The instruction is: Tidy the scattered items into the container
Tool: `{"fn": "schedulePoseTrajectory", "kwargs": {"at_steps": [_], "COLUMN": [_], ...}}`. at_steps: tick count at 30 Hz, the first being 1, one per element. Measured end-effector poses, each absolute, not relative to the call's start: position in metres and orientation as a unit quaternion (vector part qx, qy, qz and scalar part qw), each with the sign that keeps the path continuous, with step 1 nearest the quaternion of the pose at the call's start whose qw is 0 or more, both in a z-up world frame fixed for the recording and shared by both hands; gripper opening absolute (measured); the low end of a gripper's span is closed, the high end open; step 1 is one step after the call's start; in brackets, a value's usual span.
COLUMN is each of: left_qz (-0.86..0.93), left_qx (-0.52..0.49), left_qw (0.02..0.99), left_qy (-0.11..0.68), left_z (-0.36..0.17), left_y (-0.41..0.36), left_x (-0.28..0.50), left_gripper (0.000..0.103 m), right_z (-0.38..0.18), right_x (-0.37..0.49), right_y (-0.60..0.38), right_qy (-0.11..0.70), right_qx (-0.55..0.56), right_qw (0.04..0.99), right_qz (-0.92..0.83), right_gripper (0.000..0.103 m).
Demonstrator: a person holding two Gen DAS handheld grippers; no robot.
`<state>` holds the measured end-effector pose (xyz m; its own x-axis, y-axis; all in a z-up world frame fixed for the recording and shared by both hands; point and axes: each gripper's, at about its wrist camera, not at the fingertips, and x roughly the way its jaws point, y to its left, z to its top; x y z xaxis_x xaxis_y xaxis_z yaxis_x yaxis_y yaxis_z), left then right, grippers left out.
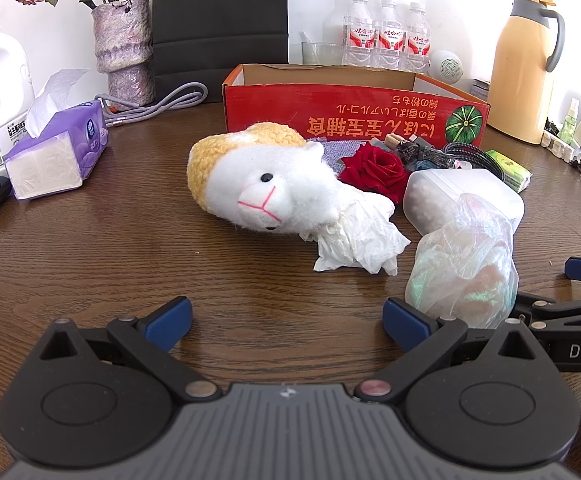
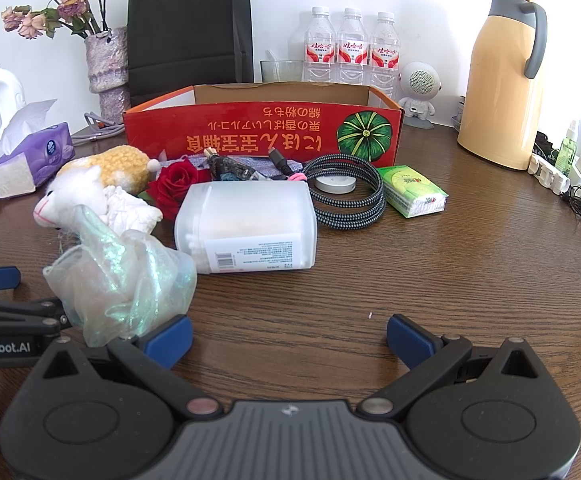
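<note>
Here, both tools hover low over the wooden table (image 2: 450, 260), side by side. The left gripper (image 1: 286, 322) is spread wide with nothing between its pads; the right gripper (image 2: 288, 338) likewise. The red cardboard box (image 2: 262, 132) stands open at the back. In front of it lie the plush sheep (image 1: 258, 180), red rose (image 1: 374, 172), plastic jar (image 2: 246, 228), braided cable (image 2: 350, 196), tissue pack (image 2: 414, 194) and a gauzy pouch (image 2: 122, 276) nearest the grippers.

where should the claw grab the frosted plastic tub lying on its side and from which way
Grip the frosted plastic tub across its flat front and back faces, at mid-body, coming down from above. It lies on its side with the labelled face toward the camera, and the rose and braided cable crowd its ends, so a side approach looks risky.
</note>
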<state>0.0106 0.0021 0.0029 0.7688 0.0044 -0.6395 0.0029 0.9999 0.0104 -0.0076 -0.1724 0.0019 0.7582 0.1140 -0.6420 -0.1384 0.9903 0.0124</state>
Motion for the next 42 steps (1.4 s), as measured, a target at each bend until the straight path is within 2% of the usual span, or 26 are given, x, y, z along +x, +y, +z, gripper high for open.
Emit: {"fn": "schedulePoseTrajectory", "kwargs": {"at_steps": [27, 30, 34, 39, 42], "left_qz": [-0.001, -0.015, -0.052, -0.004, 0.006], "left_qx": [0.005, 0.008, -0.048, -0.066, -0.092], "left_qw": [0.941, 0.948, 0.965, 0.957, 0.953], "left_qy": [0.338, 0.318, 0.252, 0.282, 0.289], "left_z": [0.005, 0.013, 0.044, 0.057, 0.054], "left_y": [0.003, 0.005, 0.026, 0.037, 0.043], "left_x": [0.012, 0.002, -0.012, 0.035, 0.064], "left_gripper": [0.103, 0.103, 0.103, 0.103, 0.103], "right_z": [0.003, 0.004, 0.013, 0.031, 0.04], "right_x": [-0.009, -0.014, -0.03, -0.05, -0.048], "right_y": [-0.172, -0.174, -0.178, -0.176, -0.162], "right_qy": [0.34, 0.343, 0.344, 0.302, 0.281], "right_qx": [-0.017, -0.02, 0.002, 0.019, 0.004], "right_qw": [0.938, 0.936, 0.931, 0.937, 0.938], "right_qz": [0.07, 0.08, 0.12, 0.176, 0.202], "right_gripper": [0.103, 0.103, 0.102, 0.099, 0.093]}}
